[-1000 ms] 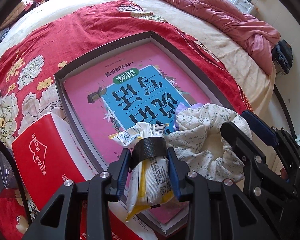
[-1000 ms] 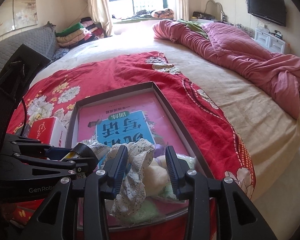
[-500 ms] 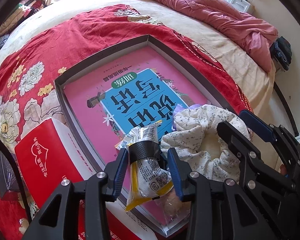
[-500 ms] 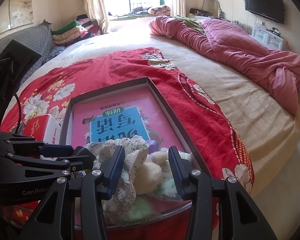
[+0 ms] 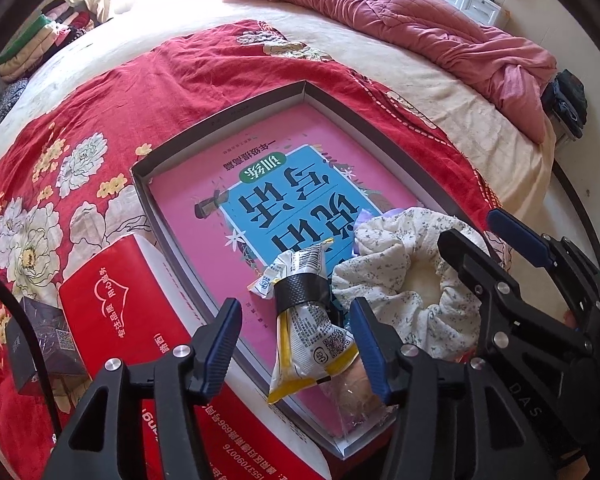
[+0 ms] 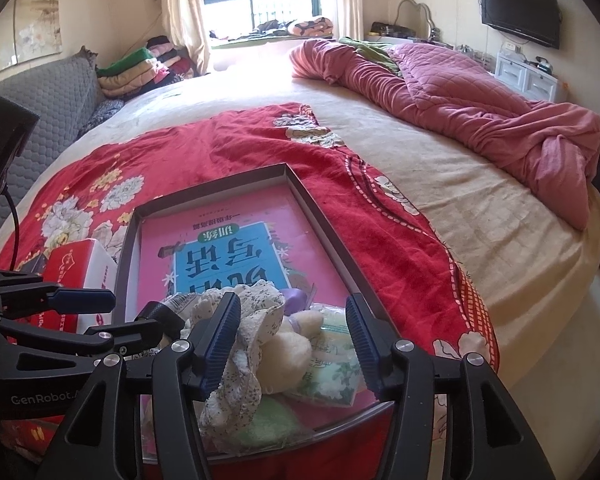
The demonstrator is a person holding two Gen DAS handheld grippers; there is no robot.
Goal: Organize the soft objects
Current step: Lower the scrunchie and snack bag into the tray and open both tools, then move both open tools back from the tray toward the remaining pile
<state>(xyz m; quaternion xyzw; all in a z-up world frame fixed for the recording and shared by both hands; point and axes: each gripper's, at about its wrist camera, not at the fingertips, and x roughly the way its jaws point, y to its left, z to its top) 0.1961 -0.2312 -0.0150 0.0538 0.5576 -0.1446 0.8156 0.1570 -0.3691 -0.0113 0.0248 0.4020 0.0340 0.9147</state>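
A yellow and white snack packet [image 5: 310,340] with a black band lies on the pink book inside the grey tray [image 5: 220,120]. My left gripper [image 5: 296,344] straddles it, jaws opening, pads clear of the packet. A white floral cloth [image 6: 240,360] and a cream plush toy [image 6: 286,350] sit at the tray's near end [image 6: 324,216]. My right gripper [image 6: 290,340] stands around them with its jaws opening. Its left pad brushes the cloth and its right pad is free. The floral cloth [image 5: 400,272] also shows beside the packet.
A red tissue box [image 5: 112,320] and a small dark box [image 5: 44,336] lie left of the tray on the red floral blanket. A green tissue pack [image 6: 332,376] and a green soft item [image 6: 268,420] rest under the plush. A crumpled pink quilt [image 6: 480,112] fills the far right of the bed.
My left jaws have spread off the snack packet, which now lies loose in the tray. The right jaws have widened around the cloth and plush. Neither hand has shifted much.
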